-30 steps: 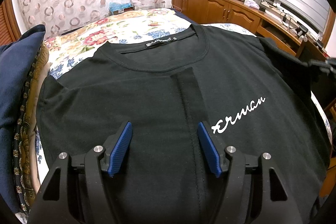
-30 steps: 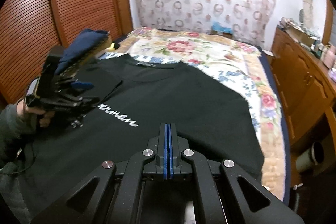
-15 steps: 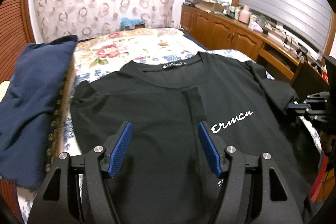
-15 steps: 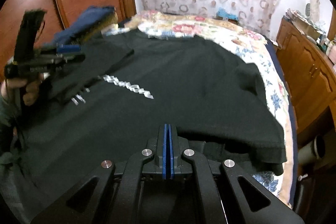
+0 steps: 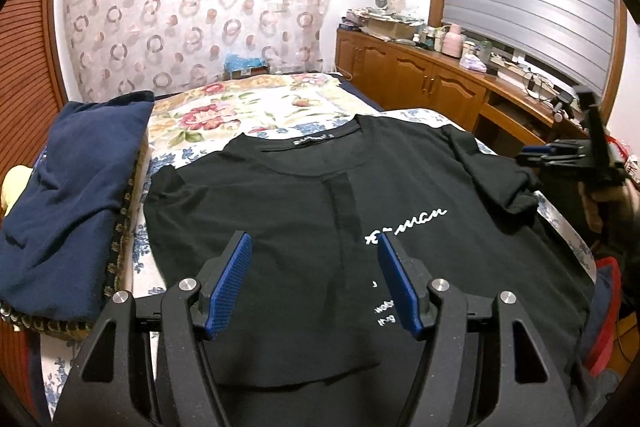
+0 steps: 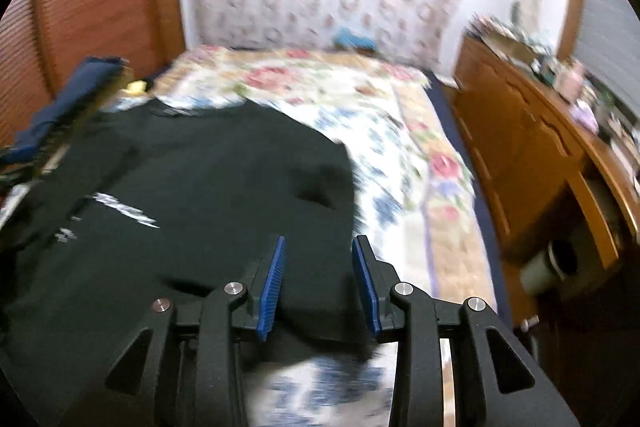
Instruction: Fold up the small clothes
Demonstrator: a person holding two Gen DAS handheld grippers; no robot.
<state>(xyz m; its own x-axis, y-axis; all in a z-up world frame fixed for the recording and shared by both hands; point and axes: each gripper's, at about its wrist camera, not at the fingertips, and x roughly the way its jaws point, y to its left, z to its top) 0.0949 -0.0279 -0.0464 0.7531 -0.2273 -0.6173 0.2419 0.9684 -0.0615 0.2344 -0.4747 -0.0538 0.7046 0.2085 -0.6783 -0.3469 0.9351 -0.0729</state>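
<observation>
Left tool point(image 5: 314, 281) jaws wide apart, holding nothing. Right tool point(image 6: 319, 283) jaws parted, empty, view blurred.

The T-shirt point(image 5: 304, 211) is black with white script lettering point(image 5: 416, 221); the bedspread point(image 5: 256, 111) is cream with red and blue flowers; the folded cloth point(image 5: 76, 179) is navy.

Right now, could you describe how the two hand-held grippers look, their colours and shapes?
Both look alike. The left gripper has a black plastic frame with triangular cut-outs, round silver screws, and two fingers carrying flat blue ribbed pads. The right gripper shows the same black frame, silver screws and blue pads. No cables or printed markings are visible.
</observation>
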